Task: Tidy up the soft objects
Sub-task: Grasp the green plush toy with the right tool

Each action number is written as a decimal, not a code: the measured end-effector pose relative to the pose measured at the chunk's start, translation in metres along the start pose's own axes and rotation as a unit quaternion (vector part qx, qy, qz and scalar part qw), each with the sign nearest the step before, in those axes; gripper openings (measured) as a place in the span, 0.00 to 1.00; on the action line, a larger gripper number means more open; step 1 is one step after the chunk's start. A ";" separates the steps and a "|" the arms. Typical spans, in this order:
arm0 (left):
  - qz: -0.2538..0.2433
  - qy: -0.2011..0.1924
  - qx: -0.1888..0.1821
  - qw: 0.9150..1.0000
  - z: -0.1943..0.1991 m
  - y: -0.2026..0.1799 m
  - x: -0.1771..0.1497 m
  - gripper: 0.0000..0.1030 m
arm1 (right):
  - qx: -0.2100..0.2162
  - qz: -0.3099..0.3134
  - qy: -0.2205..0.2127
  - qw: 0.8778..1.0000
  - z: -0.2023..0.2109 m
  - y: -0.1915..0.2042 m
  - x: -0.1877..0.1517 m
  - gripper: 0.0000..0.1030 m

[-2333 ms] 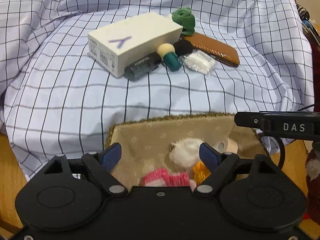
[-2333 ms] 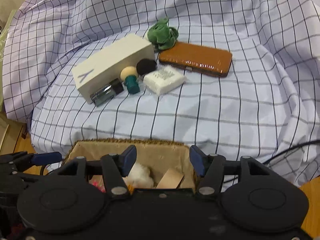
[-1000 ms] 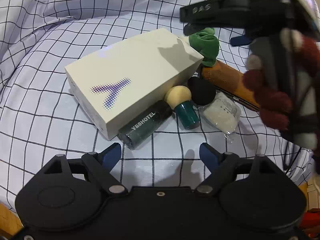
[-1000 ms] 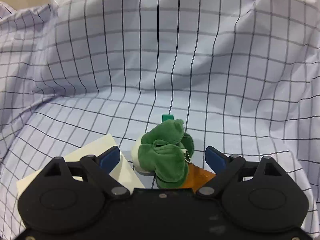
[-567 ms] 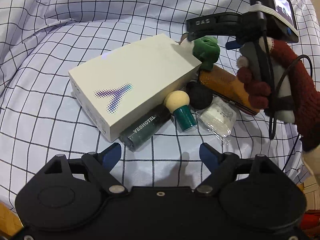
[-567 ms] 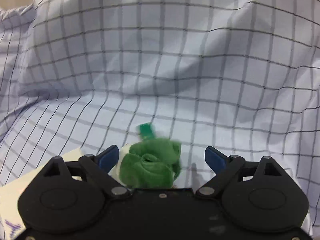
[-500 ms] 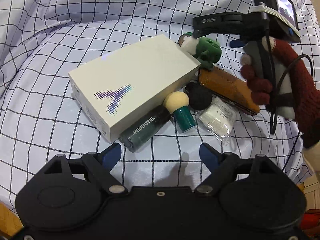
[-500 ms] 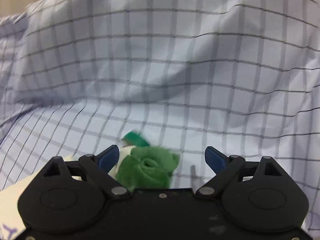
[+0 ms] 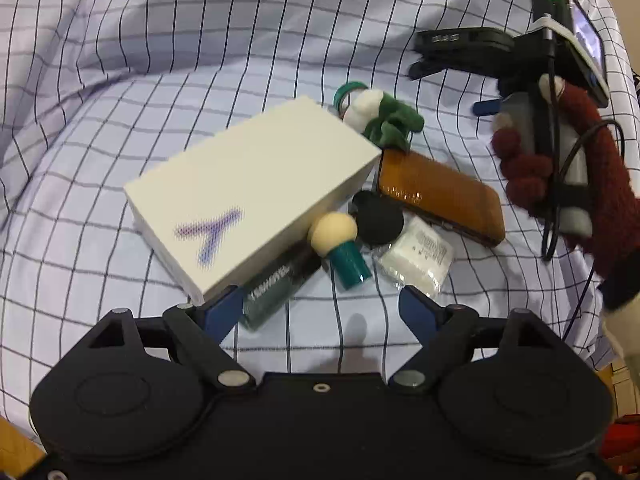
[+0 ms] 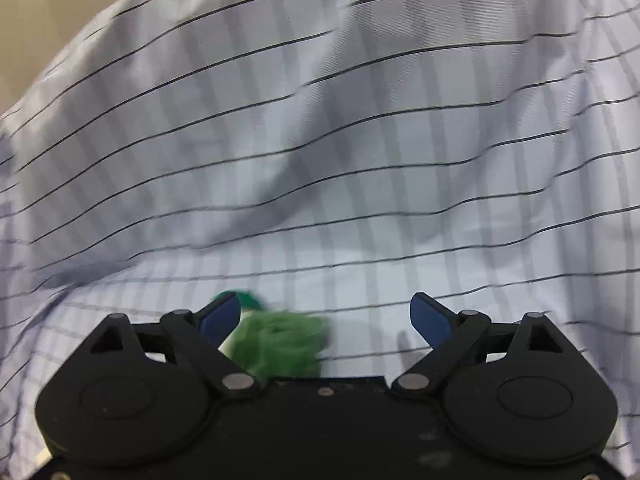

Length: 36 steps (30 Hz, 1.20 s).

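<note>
A green soft toy [image 9: 394, 124] with a white part lies on the checked cloth behind the white box [image 9: 252, 196], by the brown case [image 9: 440, 200]. It also shows low in the right wrist view [image 10: 280, 346], just under the gripper body. My right gripper [image 10: 326, 316] is open and empty above it; in the left wrist view it hovers up right of the toy [image 9: 460, 52]. My left gripper [image 9: 322, 308] is open and empty, just in front of a black round sponge [image 9: 378, 220], a cream puff on a teal handle [image 9: 340, 246] and a white packet [image 9: 418, 254].
A dark bottle [image 9: 280, 280] lies against the box, close to my left fingertip [image 9: 222, 312]. A teal ring [image 9: 348, 92] sits behind the toy. The checked cloth [image 10: 320, 140] rises in folds behind everything. A wooden surface [image 9: 16, 446] shows at bottom left.
My right gripper has risen and pulled back to the right, off the green toy, which has tipped over and shows a white part. My left gripper has edged closer to the bottle.
</note>
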<state>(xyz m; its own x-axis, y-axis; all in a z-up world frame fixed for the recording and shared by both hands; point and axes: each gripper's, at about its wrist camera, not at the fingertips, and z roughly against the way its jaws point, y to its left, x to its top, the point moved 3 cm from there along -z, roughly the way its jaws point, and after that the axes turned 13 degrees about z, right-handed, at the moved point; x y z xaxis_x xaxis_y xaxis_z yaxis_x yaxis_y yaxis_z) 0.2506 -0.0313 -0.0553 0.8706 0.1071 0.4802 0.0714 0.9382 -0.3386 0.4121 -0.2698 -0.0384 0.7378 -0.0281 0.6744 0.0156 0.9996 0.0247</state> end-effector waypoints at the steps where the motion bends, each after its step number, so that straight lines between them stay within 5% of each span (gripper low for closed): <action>1: -0.002 -0.003 0.002 1.000 0.002 -0.001 0.002 0.79 | 0.010 0.005 0.004 1.000 -0.003 0.008 -0.001 0.90; 11: -0.010 -0.068 0.031 0.997 0.028 0.005 0.039 0.86 | -0.007 0.064 0.032 0.997 -0.031 0.055 -0.019 0.89; 22: -0.007 -0.099 0.036 0.994 0.025 -0.002 0.076 0.86 | 0.004 0.048 0.019 0.999 -0.032 0.003 -0.024 0.61; 27: -0.014 -0.112 0.040 0.993 0.017 -0.017 0.096 0.86 | 0.007 0.002 -0.010 1.000 -0.035 -0.025 -0.032 0.61; 36: -0.023 -0.117 0.048 0.992 -0.014 -0.053 0.129 0.86 | -0.014 0.044 -0.081 0.996 -0.030 -0.024 -0.058 0.63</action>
<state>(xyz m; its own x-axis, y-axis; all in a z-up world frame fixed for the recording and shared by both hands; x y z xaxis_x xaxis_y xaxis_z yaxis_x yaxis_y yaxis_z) 0.3657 -0.0721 0.0127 0.7302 0.1262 0.6715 0.0524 0.9695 -0.2392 0.3895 -0.2914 -0.1001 0.6187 0.0613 0.7832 -0.0246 0.9980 -0.0587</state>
